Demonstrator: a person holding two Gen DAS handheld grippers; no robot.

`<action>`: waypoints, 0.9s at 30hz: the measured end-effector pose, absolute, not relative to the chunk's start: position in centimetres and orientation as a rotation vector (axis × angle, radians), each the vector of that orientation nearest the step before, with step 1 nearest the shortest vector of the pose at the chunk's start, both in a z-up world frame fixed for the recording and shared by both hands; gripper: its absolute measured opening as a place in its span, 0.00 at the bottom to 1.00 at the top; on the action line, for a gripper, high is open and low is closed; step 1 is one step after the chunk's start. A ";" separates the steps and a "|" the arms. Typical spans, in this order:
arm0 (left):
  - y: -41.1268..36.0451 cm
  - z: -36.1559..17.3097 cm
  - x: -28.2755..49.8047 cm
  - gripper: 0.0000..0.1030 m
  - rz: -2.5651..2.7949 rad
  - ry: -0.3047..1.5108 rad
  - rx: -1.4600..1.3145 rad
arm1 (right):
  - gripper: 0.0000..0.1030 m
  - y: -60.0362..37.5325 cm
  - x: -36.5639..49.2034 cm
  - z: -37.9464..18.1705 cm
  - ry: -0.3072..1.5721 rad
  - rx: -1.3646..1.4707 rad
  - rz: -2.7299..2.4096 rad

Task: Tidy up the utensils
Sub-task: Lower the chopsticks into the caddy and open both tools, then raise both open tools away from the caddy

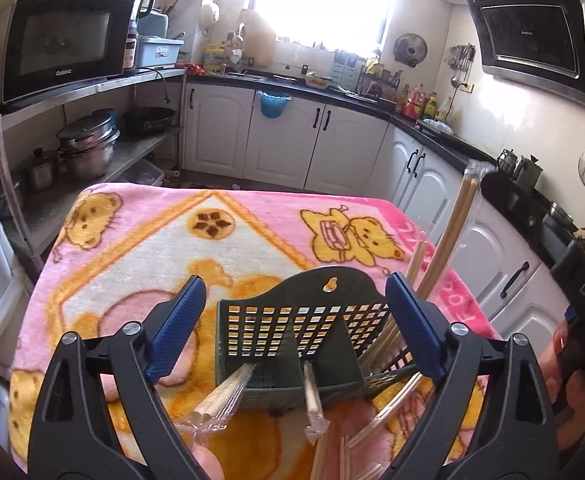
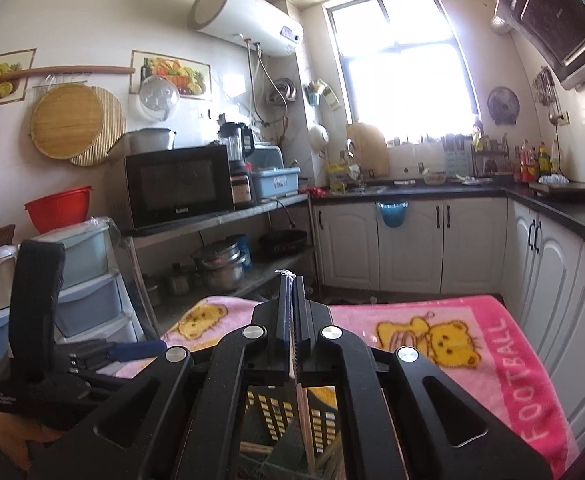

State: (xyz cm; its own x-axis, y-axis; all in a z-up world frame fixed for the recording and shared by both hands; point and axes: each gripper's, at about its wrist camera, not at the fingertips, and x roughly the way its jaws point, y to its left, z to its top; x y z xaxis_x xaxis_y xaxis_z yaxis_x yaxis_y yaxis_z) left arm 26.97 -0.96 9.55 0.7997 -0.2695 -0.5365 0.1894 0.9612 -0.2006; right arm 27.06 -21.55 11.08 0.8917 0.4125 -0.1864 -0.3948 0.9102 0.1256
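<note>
Chopsticks [image 2: 292,312] pinched in right hand-held gripper [image 2: 291,332] above basket [image 2: 268,416].

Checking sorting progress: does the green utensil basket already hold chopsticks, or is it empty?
Not empty. The basket holds wrapped chopsticks leaning out of its compartments; other chopsticks lie on the blanket.
</note>
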 end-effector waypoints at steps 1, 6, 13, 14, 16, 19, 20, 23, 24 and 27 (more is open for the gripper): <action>-1.0 9.5 26.9 0.82 -0.244 0.596 -0.138 | 0.04 -21.6 27.1 10.8 0.224 0.089 0.418; -0.7 9.4 26.6 0.87 -0.223 0.590 -0.131 | 0.21 -21.9 27.1 9.6 0.279 0.097 0.406; -0.3 9.6 26.1 0.90 -0.196 0.579 -0.123 | 0.32 -22.3 26.4 8.7 0.326 0.094 0.398; -0.3 9.6 26.1 0.90 -0.194 0.579 -0.123 | 0.32 -22.3 26.3 8.6 0.335 0.091 0.393; -0.1 9.6 25.9 0.90 -0.188 0.582 -0.125 | 0.37 -22.4 26.0 8.4 0.345 0.093 0.390; 0.3 9.6 25.6 0.90 -0.186 0.582 -0.135 | 0.43 -22.8 25.8 8.0 0.359 0.093 0.386; 0.4 9.6 25.4 0.90 -0.185 0.580 -0.136 | 0.46 -22.9 25.6 7.9 0.368 0.093 0.382; 0.6 9.7 24.8 0.90 -0.166 0.566 -0.125 | 0.57 -23.1 25.4 7.6 0.383 0.100 0.378; 0.7 9.7 24.5 0.90 -0.165 0.564 -0.126 | 0.60 -23.2 25.3 7.6 0.385 0.102 0.378; 0.9 9.8 23.9 0.90 -0.165 0.558 -0.132 | 0.64 -23.4 24.9 7.5 0.392 0.104 0.374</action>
State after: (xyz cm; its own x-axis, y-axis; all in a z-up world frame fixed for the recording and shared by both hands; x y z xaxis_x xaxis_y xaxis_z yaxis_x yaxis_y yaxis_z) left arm 23.88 0.90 9.84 0.8358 -0.1908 -0.5147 0.1195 0.9784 -0.1686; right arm 24.95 -23.43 7.46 0.8569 0.3756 -0.3530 -0.3360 0.9264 0.1701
